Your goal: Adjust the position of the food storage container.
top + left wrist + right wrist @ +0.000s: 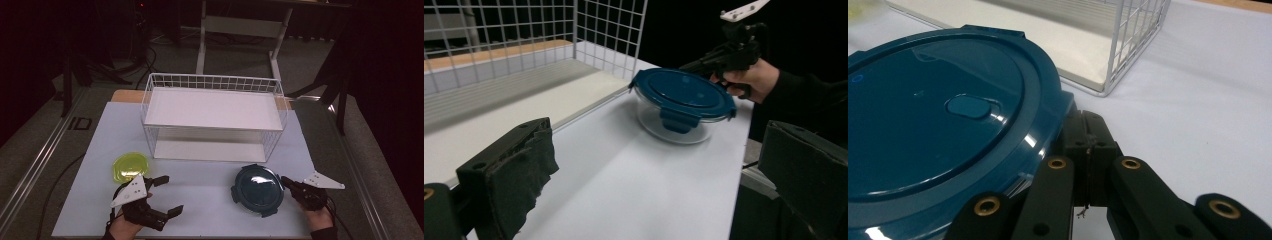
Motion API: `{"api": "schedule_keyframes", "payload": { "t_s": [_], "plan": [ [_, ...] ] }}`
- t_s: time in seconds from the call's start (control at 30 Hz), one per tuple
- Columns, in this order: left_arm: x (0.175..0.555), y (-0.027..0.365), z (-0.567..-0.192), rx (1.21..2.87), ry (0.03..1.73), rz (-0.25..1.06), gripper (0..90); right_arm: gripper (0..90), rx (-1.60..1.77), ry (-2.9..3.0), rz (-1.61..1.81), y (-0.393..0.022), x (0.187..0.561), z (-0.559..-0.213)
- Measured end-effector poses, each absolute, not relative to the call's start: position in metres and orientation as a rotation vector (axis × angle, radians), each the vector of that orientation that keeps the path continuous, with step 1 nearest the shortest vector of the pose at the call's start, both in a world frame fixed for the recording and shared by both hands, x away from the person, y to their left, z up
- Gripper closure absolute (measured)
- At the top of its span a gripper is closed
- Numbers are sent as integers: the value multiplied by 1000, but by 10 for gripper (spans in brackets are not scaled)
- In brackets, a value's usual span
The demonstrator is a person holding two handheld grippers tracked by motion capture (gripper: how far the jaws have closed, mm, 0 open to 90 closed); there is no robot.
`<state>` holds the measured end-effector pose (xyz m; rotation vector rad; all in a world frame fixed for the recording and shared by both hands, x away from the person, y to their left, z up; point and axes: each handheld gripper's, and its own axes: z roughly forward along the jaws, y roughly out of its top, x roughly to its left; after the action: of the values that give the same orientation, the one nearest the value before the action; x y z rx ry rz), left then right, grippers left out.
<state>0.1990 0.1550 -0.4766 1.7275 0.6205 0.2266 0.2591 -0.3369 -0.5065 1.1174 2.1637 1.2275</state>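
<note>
A round glass bowl with a dark blue clip lid (257, 189) stands at the front right of the white table. My right gripper (285, 180) is shut, its tips against the lid's right rim with nothing between the pads. In the right gripper view the closed jaws (1088, 132) meet just beside the lid (938, 115). My left gripper (168, 195) stands wide open at the front left, its jaws level and pointing toward the bowl (681, 92), well short of it. A yellow-green container (130, 166) lies just behind the left gripper.
A white wire rack (212, 107) with an upper and a lower shelf stands across the middle back of the table; its mesh corner (1133, 30) is close behind the bowl. Bare white table (210, 200) lies between the two grippers. Table legs and cables show beyond.
</note>
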Motion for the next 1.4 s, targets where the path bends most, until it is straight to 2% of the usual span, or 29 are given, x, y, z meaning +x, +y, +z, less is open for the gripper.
{"api": "schedule_keyframes", "payload": {
  "t_s": [0.2,0.6,1.4],
  "plan": [
    [198,152,-477,1749,610,231,25,900,1137,2172,1242,-337,254,-507],
    [198,154,-478,1751,603,240,25,900,1095,2271,1281,-302,246,-506],
    [197,153,-481,1766,577,249,26,900,1068,2306,1310,-295,229,-508]
  ]
}}
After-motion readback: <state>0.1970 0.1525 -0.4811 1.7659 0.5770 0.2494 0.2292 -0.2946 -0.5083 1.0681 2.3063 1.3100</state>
